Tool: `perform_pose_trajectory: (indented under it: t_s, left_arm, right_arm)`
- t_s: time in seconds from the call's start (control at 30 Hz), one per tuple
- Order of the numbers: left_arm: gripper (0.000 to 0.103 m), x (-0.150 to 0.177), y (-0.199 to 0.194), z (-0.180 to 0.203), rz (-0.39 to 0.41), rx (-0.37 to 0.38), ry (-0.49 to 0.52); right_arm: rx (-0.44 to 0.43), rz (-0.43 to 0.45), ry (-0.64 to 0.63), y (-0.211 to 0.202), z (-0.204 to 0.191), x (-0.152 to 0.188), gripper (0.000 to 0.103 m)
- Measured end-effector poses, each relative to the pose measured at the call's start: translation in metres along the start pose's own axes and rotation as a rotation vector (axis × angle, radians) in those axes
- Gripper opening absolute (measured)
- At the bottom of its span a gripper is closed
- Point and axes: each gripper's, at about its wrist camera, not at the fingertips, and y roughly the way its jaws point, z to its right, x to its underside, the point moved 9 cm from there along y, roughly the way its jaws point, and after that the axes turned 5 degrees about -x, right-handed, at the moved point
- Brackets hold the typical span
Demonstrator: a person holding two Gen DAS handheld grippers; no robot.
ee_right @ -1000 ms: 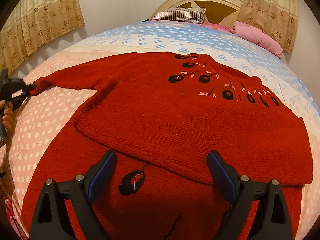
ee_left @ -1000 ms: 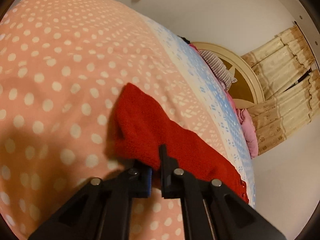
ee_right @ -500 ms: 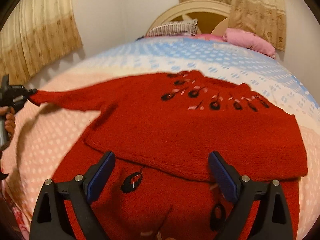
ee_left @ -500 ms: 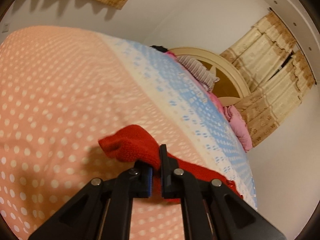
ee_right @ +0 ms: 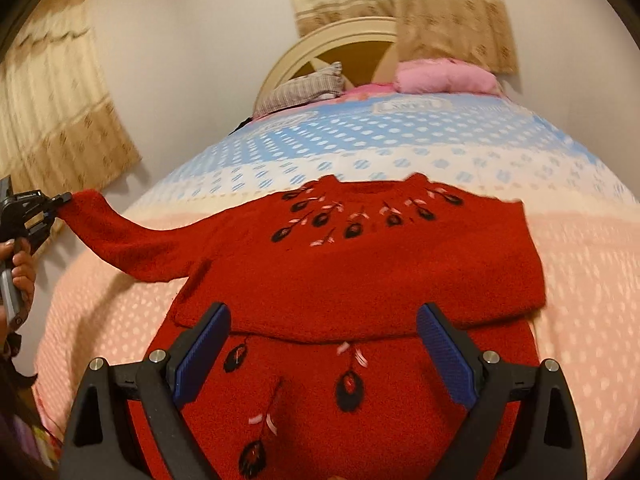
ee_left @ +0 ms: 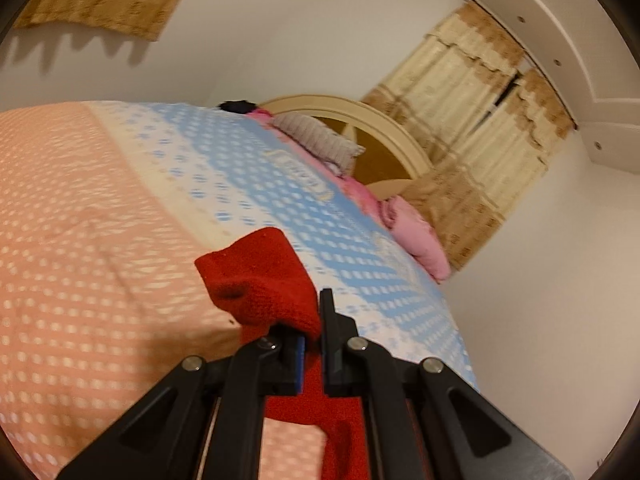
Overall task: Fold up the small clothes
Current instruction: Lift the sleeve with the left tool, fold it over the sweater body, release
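Note:
A red knitted sweater (ee_right: pixel 360 280) with black and pink embroidered leaves lies on the bed, its right sleeve folded across the chest. My left gripper (ee_left: pixel 314 344) is shut on the cuff of the other sleeve (ee_left: pixel 260 284), which it holds raised above the bedspread. In the right wrist view that left gripper (ee_right: pixel 60 199) shows at the far left, a hand on its handle, with the red sleeve (ee_right: pixel 132 240) stretched up to it. My right gripper (ee_right: pixel 322 334) hovers open above the sweater's lower half, nothing between its blue pads.
The bed carries a dotted bedspread (ee_right: pixel 580 280), pink near me, blue toward the headboard (ee_right: pixel 340 40). A striped pillow (ee_right: pixel 304 88) and a pink pillow (ee_right: pixel 444 76) lie at the head. Beige curtains (ee_right: pixel 400 0) hang on the walls.
The left gripper has lifted the sleeve cuff off the bedspread, so the sleeve now slopes upward. The right gripper has pulled back and risen, showing more of the sweater's lower front.

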Motion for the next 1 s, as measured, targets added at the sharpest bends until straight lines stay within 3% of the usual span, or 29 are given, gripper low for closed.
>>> perform_pose_trajectory:
  t_s: [0.27,0.63,1.0]
  left_arm:
    - [0.005,0.016,0.019,0.058,-0.083,0.08,-0.009]
    - [0.005,0.062,0.042,0.165,-0.154,0.187,0.078]
    - [0.005,0.164,0.072,0.239,-0.256,0.213,0.241]
  right_arm:
    - [-0.023,0.003,0.05,-0.027,0.014,0.015,0.095]
    - [-0.039,0.008,0.095,-0.04,0.028,0.041,0.095]
    - [-0.059,0.003,0.195,-0.036,0.051,0.066,0.095]
